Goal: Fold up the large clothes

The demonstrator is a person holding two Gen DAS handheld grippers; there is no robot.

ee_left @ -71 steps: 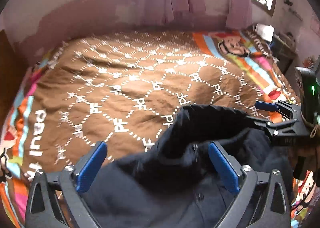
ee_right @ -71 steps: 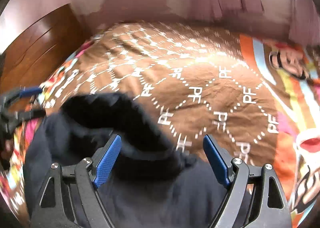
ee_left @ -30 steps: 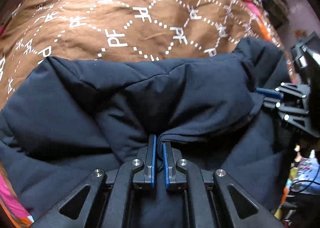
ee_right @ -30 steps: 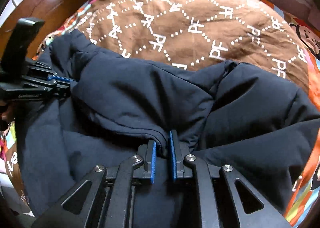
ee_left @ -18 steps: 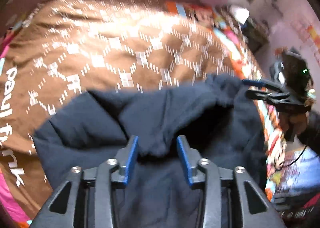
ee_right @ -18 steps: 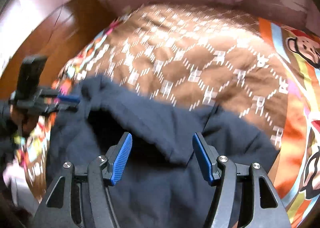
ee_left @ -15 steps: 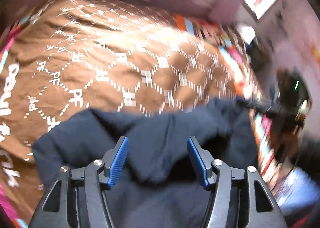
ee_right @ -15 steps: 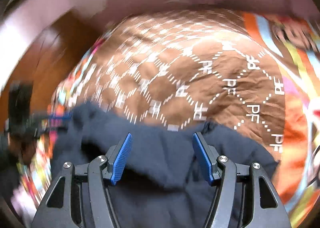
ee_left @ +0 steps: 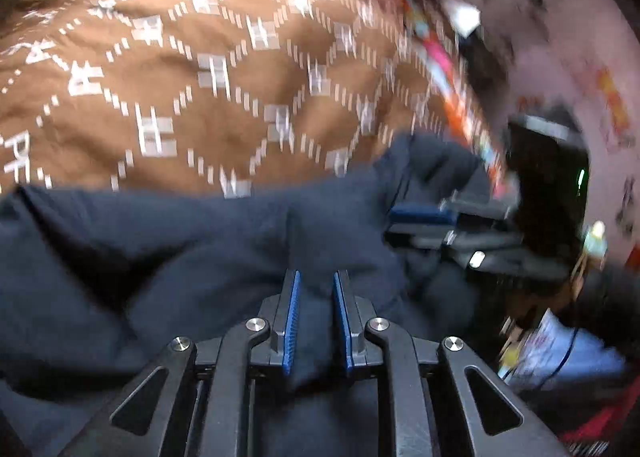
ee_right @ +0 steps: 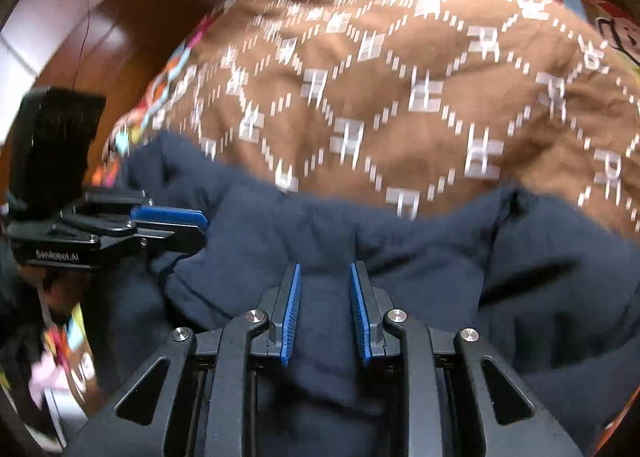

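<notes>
Left wrist view: both hand-held grippers [ee_left: 314, 299] [ee_right: 326, 291] prob. clamping navy garment [ee_left: 160, 257] on brown bedspread [ee_left: 200, 77].

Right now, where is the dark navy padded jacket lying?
The dark navy padded jacket lies bunched along the near edge of the brown patterned bedspread, filling the lower half of both wrist views, with folds between the left tongs and right tongs.

jacket [ee_left: 168, 257] on bedspread [ee_left: 200, 97], near edge | bedspread beyond | cabinet [ee_right: 116, 41] probably left of bed
</notes>
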